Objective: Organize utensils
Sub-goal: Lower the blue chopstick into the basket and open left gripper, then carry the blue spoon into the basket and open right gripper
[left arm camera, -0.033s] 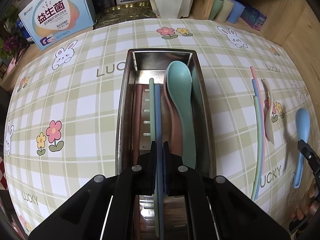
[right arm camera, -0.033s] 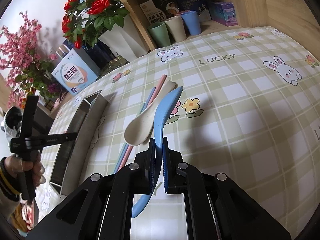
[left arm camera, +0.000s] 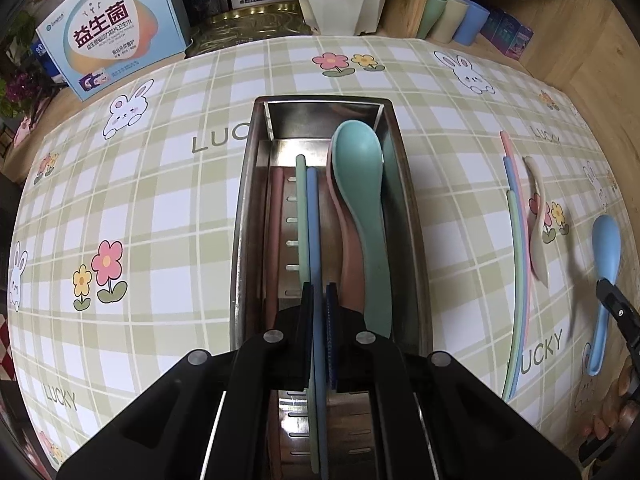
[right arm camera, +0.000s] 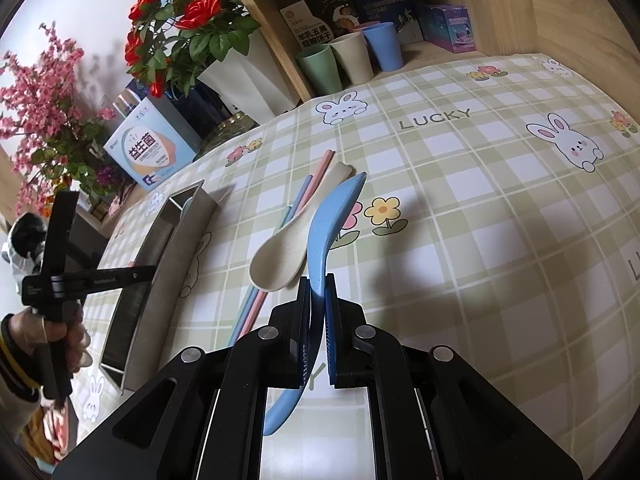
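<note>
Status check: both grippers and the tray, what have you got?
Left gripper shut on blue chopstick over metal tray. Right gripper shut on blue spoon. Nothing blocking the tray.

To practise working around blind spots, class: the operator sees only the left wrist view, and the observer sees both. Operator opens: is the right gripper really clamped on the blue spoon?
Observer: Yes. The right gripper is shut on the blue spoon, just behind its bowl, and the spoon is turned on edge.
Operator: What carries the left gripper that holds my blue chopstick?
Observer: A hand wrapped round its grip, beside the tray.
Operator: What is in the white vase?
Observer: Red roses with green leaves. Your view cuts them off.
</note>
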Demonstrator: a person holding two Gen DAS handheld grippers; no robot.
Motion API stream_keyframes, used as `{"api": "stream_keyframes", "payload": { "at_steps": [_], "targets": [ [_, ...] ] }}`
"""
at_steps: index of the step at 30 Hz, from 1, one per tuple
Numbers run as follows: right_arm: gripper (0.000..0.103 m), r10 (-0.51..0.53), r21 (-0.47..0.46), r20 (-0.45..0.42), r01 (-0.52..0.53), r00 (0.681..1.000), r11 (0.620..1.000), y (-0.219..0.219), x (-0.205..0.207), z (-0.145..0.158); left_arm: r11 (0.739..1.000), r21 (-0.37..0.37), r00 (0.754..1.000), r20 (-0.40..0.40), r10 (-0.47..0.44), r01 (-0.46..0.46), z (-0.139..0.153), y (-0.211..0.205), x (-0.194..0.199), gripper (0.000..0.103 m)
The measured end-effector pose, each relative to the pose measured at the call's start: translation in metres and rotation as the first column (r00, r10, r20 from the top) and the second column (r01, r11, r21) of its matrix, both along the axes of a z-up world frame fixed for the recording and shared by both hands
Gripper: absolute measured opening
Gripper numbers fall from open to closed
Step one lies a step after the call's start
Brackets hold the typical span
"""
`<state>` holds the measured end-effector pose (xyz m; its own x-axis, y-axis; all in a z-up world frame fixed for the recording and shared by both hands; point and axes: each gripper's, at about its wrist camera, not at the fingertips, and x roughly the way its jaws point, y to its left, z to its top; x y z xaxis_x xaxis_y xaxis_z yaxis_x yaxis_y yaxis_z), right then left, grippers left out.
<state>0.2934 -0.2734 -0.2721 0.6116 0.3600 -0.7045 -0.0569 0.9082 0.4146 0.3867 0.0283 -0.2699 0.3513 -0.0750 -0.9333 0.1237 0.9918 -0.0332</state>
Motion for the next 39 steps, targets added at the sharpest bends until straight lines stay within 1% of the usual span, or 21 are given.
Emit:
{"api": "stream_keyframes", "payload": {
  "at_steps": [3, 5, 7, 9, 16, 17, 20, 22, 24, 26, 28, 30, 33, 35, 39],
  "targets": [
    [0.007, 0.002, -0.002, 0.000, -0.002, 1.000, 1.000, 0.001, -0.002, 0.003, 1.000, 0.004, 1.000, 0.017, -0.013, 0.013, 0.007, -0.003, -0.003, 0.007],
    [0.007, 0.004, -0.005, -0.001, -0.004, 1.000, 1.000, 0.002, -0.002, 0.004, 1.000, -0.022, 0.999, 0.030, -0.020, 0.021, 0.015, -0.002, -0.007, 0.009],
    [0.007, 0.009, -0.008, -0.002, -0.009, 1.000, 1.000, 0.005, -0.002, 0.007, 0.999, -0.036, 0.998, 0.059, -0.030, 0.033, 0.026, 0.000, -0.014, 0.019],
    [0.007, 0.016, -0.012, -0.009, -0.016, 1.000, 1.000, 0.008, -0.002, 0.009, 0.998, -0.044, 0.996, 0.080, -0.039, 0.043, 0.034, 0.002, -0.019, 0.026],
    [0.007, 0.043, -0.033, -0.039, -0.044, 0.998, 0.998, 0.032, 0.004, 0.019, 0.995, -0.086, 0.989, 0.142, -0.043, 0.056, 0.052, 0.026, -0.047, 0.038],
    [0.007, 0.048, -0.035, -0.043, -0.049, 0.998, 0.998, 0.036, 0.005, 0.020, 0.995, -0.085, 0.988, 0.148, -0.045, 0.058, 0.053, 0.028, -0.049, 0.039],
    [0.007, 0.072, -0.061, -0.061, -0.076, 0.996, 0.995, 0.057, 0.012, 0.026, 0.995, -0.073, 0.983, 0.177, -0.052, 0.066, 0.057, 0.037, -0.056, 0.047],
    [0.007, 0.089, -0.075, -0.070, -0.094, 0.994, 0.993, 0.070, 0.018, 0.032, 0.995, -0.068, 0.979, 0.196, -0.053, 0.068, 0.057, 0.045, -0.059, 0.054],
    [0.007, 0.110, -0.083, -0.081, -0.117, 0.991, 0.990, 0.084, 0.026, 0.037, 0.996, -0.061, 0.977, 0.204, -0.055, 0.069, 0.056, 0.051, -0.061, 0.059],
    [0.007, 0.134, -0.088, -0.097, -0.143, 0.986, 0.986, 0.102, 0.035, 0.042, 0.995, -0.070, 0.977, 0.205, -0.061, 0.077, 0.055, 0.056, -0.061, 0.070],
    [0.007, 0.156, -0.060, -0.122, -0.164, 0.980, 0.985, 0.117, 0.045, 0.043, 0.993, -0.089, 0.975, 0.214, -0.058, 0.078, 0.055, 0.063, -0.062, 0.088],
    [0.007, 0.174, -0.056, -0.141, -0.183, 0.975, 0.981, 0.132, 0.053, 0.042, 0.992, -0.099, 0.974, 0.220, -0.050, 0.074, 0.055, 0.068, -0.062, 0.091],
    [0.007, 0.213, -0.088, -0.156, -0.229, 0.964, 0.970, 0.162, 0.064, 0.040, 0.993, -0.107, 0.972, 0.234, -0.019, 0.046, 0.055, 0.080, -0.062, 0.097],
    [0.007, 0.236, -0.115, -0.166, -0.257, 0.957, 0.959, 0.181, 0.072, 0.039, 0.994, -0.108, 0.968, 0.250, -0.001, 0.029, 0.055, 0.088, -0.063, 0.097],
    [0.007, 0.252, -0.144, -0.197, -0.283, 0.947, 0.948, 0.205, 0.087, 0.031, 0.992, -0.127, 0.967, 0.251, 0.044, -0.012, 0.052, 0.103, -0.064, 0.097]
  ]
}}
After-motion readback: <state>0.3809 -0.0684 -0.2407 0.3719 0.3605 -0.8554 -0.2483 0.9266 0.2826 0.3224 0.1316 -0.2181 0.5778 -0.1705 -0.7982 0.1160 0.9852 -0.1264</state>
